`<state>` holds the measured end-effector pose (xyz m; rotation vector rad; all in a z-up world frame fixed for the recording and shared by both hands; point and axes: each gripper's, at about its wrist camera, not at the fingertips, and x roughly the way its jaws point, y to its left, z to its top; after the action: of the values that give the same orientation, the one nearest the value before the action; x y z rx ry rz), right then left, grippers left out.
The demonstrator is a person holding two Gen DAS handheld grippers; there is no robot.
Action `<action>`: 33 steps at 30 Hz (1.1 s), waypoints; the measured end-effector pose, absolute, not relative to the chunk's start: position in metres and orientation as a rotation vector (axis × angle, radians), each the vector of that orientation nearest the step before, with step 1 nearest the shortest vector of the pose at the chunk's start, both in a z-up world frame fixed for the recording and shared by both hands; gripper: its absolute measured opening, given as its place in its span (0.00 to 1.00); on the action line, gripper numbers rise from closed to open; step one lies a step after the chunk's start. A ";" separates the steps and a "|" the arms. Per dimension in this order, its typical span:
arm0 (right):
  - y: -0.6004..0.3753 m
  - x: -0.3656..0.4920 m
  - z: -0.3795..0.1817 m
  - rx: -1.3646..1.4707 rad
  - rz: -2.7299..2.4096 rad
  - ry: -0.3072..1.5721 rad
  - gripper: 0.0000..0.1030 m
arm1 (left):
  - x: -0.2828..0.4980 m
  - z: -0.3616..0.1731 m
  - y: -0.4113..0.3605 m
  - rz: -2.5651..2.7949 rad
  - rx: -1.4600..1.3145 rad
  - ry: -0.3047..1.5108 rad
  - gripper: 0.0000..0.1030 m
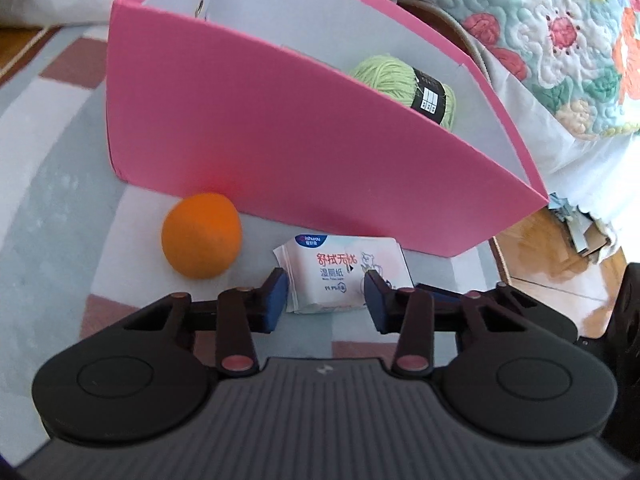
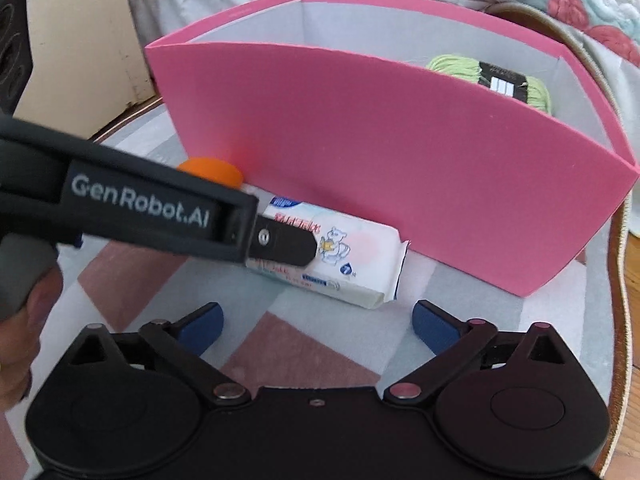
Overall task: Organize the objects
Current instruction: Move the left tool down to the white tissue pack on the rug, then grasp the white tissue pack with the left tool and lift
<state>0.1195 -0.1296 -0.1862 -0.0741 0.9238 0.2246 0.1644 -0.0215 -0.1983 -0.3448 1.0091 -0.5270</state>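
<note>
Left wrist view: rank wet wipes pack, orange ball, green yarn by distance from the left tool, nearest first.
1. wet wipes pack: on the rug right at the left tool, between its open fingers.
2. orange ball: left of the pack, by the pink box front wall.
3. green yarn: inside the box, at the right end.

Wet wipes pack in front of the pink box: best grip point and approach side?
Grip the wet wipes pack across its short width, mid-body, coming from the near side away from the pink box. It lies flat and soft, so pads should straddle its long edges. The left hand-held gripper already brackets it; the orange ball sits clear.
</note>
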 end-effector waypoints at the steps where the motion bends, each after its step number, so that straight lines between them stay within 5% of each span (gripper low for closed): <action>1: -0.127 0.119 -0.185 -0.080 0.223 0.916 0.87 | 0.165 -0.198 -0.021 -0.531 -0.354 1.016 0.39; 8: -0.117 0.110 -0.175 -0.094 0.228 0.903 0.74 | 0.161 -0.197 -0.013 -0.504 -0.412 1.075 0.39; 18: -0.126 0.081 -0.169 -0.104 0.279 0.918 0.69 | 0.154 -0.202 0.015 -0.424 -0.540 1.180 0.32; 24: -0.138 0.095 -0.168 -0.036 0.297 0.904 0.50 | 0.152 -0.200 0.002 -0.446 -0.476 1.150 0.28; 33: -0.143 0.095 -0.170 -0.030 0.286 0.900 0.49 | 0.149 -0.198 0.000 -0.446 -0.445 1.130 0.28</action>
<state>0.0955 -0.1435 -0.1699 -0.0298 0.9001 0.2860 0.1492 -0.0003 -0.1979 -0.4448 1.1299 -0.4459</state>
